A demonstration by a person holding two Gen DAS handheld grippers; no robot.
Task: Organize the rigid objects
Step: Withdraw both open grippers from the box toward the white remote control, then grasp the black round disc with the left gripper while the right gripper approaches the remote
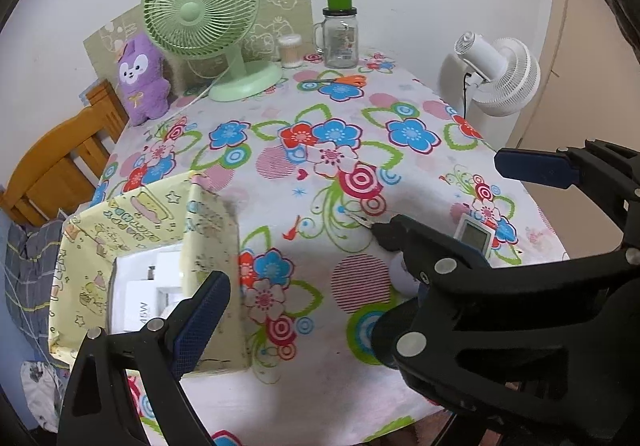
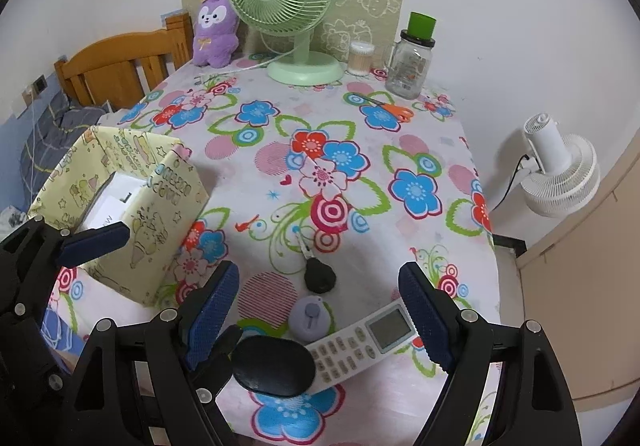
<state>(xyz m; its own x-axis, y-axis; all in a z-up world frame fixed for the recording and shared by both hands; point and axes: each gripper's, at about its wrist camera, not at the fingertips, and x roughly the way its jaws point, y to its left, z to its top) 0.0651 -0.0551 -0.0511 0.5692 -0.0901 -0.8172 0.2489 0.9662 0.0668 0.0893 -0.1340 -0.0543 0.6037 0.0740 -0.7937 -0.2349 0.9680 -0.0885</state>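
The open-topped box wrapped in pale yellow cartoon-print paper (image 2: 132, 214) stands at the left edge of the flower-patterned tablecloth (image 2: 360, 150); inside it lie white cartons (image 1: 146, 294), one with a small dark mark on top, and what more it holds I cannot tell; the left gripper (image 2: 96, 240) hangs over the box's near wall, jaws spread wide and holding nothing. Toward the near right of the cloth lies a white remote control with a grey screen (image 2: 368, 338), tilted, its lower end hidden under a glossy black oval object (image 2: 274, 366); just beside its top sits a small round grey-lilac gadget (image 2: 310, 316), and just beyond that a black-headed key (image 2: 316, 272) with its metal blade pointing away; the right gripper (image 2: 320, 322) hovers over this cluster, its blue-padded fingers (image 2: 424, 318) far apart and grasping nothing. At the far edge stand a mint-green desk fan (image 2: 288, 2), a purple plush rabbit (image 2: 214, 30), a clear tub of cotton swabs (image 2: 360, 58) and a glass handled jar with a green cap (image 2: 412, 58); orange-handled scissors (image 2: 390, 108) lie near the jar.
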